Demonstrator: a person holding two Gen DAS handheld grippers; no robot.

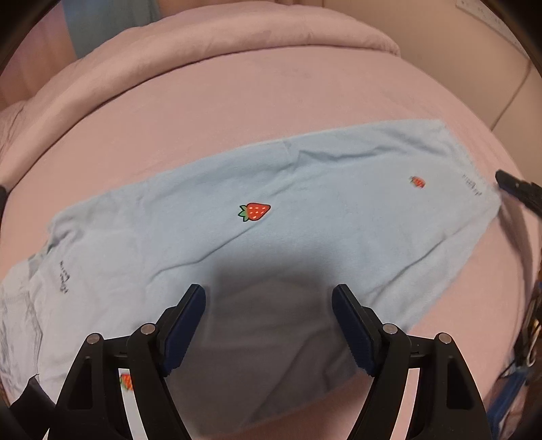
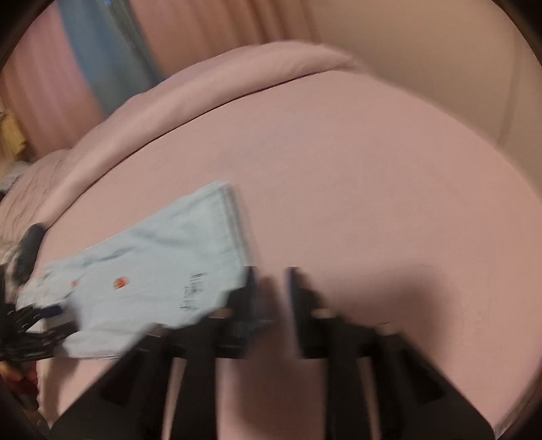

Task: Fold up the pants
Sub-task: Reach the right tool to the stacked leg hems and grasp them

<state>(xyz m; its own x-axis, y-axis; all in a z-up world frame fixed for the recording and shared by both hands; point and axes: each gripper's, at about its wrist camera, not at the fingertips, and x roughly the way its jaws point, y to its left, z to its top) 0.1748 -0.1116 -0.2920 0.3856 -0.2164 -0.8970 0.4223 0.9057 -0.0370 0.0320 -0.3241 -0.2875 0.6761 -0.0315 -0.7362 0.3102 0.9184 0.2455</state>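
Observation:
Light blue pants [image 1: 237,243] with small red strawberry prints lie flat across the pink bed, waistband end at the right. My left gripper [image 1: 269,321] is open and empty, hovering over the near edge of the pants. In the blurred right wrist view the pants [image 2: 152,274] lie at the left. My right gripper [image 2: 272,298] is open with a narrow gap and empty, just right of the waistband corner over the sheet. Its tip also shows at the right edge of the left wrist view [image 1: 508,184].
The pink bed sheet [image 1: 271,111] spreads all around. A folded pink duvet [image 1: 210,44] lies along the far side. A beige wall [image 2: 423,50] and pink curtains [image 2: 203,30] stand behind. Cables hang at the right edge [image 1: 528,338].

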